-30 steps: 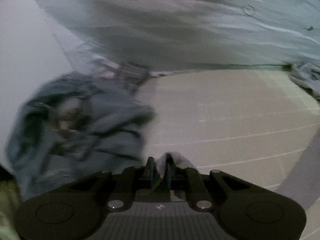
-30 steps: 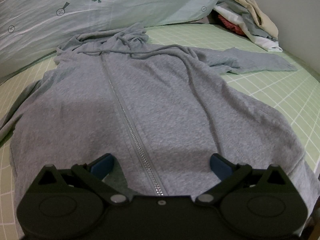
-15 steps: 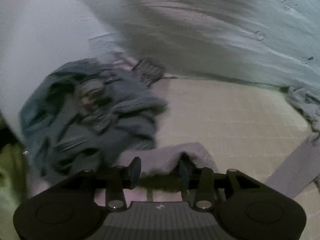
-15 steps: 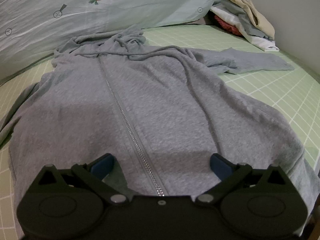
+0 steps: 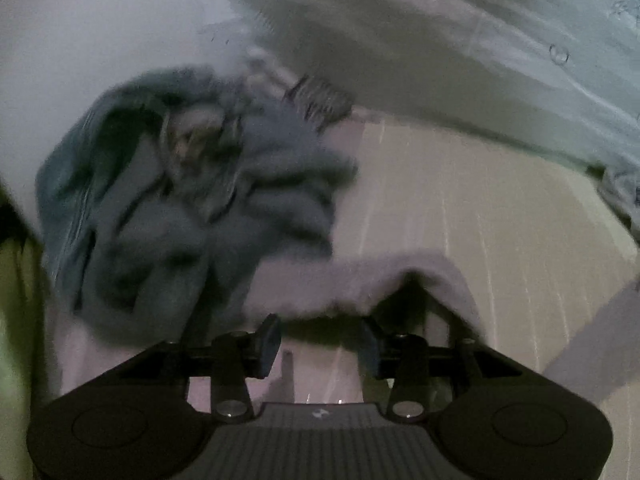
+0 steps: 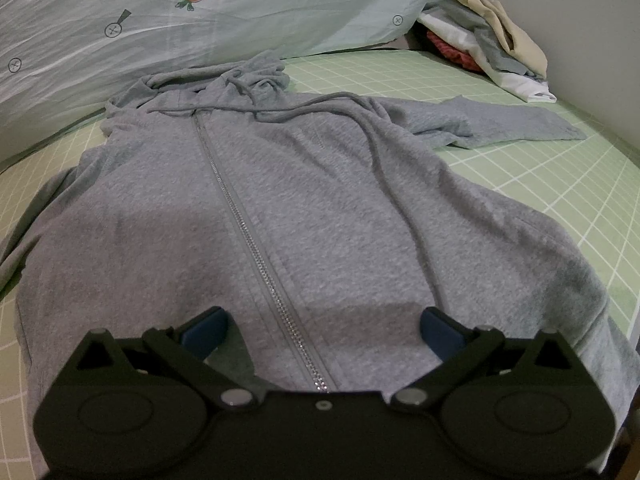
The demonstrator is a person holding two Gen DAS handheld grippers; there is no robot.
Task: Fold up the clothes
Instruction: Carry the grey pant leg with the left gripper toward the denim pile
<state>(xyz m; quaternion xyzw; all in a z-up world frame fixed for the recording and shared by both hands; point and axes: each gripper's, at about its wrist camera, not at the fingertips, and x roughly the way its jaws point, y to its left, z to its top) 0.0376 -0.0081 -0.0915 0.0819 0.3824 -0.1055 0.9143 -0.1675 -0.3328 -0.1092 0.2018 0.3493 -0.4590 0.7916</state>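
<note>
A grey zip-up hoodie lies front up on the green checked bed sheet, hood at the far end, its right sleeve stretched out to the right. My right gripper is open and empty, low over the hoodie's hem with the zip between the fingers. In the blurred left wrist view, my left gripper is open, and the end of the hoodie's other sleeve lies loose just beyond its fingertips.
A heap of blue-grey clothes lies left of the left gripper by the wall. A pale blue pillow with a carrot print runs along the far side. A pile of mixed clothes sits at the far right corner.
My left gripper was shut on the sleeve end one second ago; it has opened and let go, and its view has swung upward. The right gripper has barely moved.
</note>
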